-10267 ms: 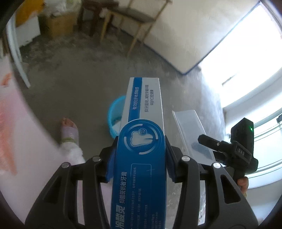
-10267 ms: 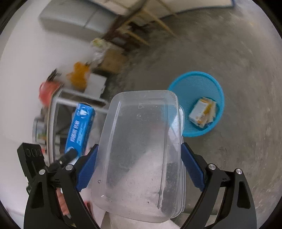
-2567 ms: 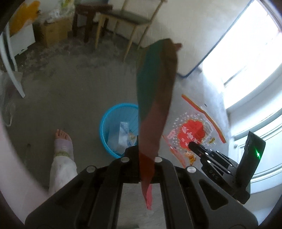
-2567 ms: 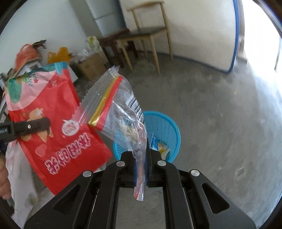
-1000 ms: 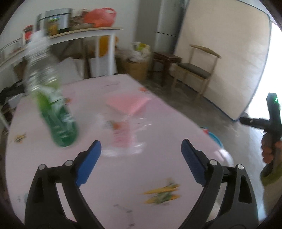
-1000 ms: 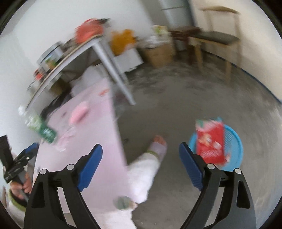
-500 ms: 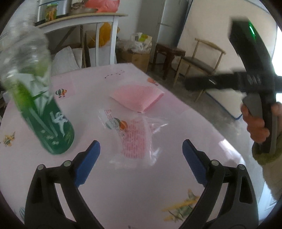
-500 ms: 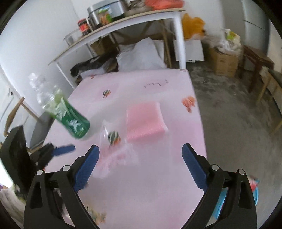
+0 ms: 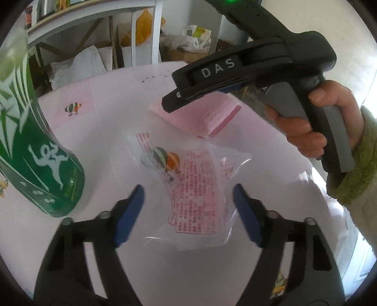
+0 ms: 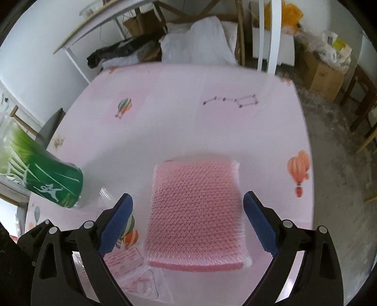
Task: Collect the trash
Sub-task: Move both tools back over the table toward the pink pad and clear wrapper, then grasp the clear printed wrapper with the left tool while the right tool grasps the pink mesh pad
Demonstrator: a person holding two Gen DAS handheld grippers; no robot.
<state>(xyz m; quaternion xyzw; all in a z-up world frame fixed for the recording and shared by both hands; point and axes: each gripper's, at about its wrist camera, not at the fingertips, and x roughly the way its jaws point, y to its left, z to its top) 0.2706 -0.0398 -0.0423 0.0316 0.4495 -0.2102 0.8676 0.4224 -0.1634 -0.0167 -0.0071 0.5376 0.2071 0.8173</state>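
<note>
A crumpled clear plastic bag (image 9: 195, 188) with red print lies flat on the pink table (image 9: 106, 98). My left gripper (image 9: 188, 196) hangs just above it. Its jaws are closing with the bag between the blue pads (image 9: 139, 197), which stand apart from it. A pink mesh foam pad (image 10: 195, 211) lies a little farther on the table. My right gripper (image 10: 187, 201) is open over the pad, one finger on each side, not touching. In the left wrist view the right gripper (image 9: 169, 103) shows from the side above the pad (image 9: 207, 117), held by a hand (image 9: 306, 122).
A green-labelled plastic bottle (image 9: 42, 160) stands on the table left of the clear bag, close to my left gripper's left finger. Beyond the table are a white shelf (image 10: 106, 21), stuffed bags (image 10: 200, 44), a cardboard box (image 10: 322, 73) and the concrete floor (image 10: 334, 164).
Both grippers came from beside the table to over it. The left sank toward the clear bag and its jaws narrowed. The right swung across and settled over the pink pad.
</note>
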